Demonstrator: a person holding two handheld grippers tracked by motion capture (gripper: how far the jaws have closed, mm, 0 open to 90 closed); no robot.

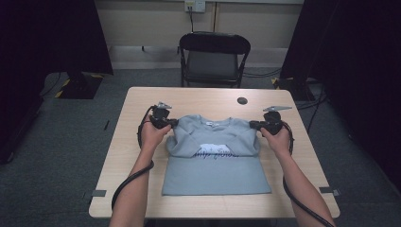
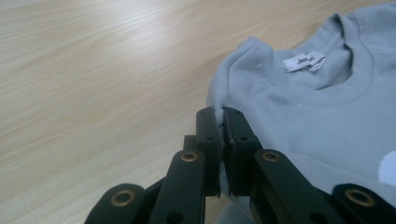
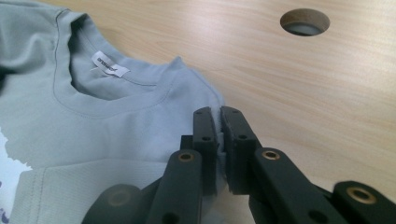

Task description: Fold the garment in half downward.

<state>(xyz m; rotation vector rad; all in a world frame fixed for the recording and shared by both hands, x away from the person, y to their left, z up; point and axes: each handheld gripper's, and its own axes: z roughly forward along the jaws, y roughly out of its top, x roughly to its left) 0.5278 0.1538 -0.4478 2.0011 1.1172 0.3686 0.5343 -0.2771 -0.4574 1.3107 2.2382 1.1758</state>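
Two grippers pinch a shirt by its shoulders

The grey shirt lies on the table, sleeves folded in. The left gripper and right gripper are each closed tight on a shoulder corner, one at each side, probably so the top can lift evenly and fold down.

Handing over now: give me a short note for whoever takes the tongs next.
Left tongs: shut on the grey shirt at its left shoulder.
Right tongs: shut on the other shoulder.
Shirt lies front-up on the table, collar away from the person, sleeves folded in across the chest.
Done: sleeves in, both shoulders gripped.
Left: probably fold the top down toward the hem, then release.
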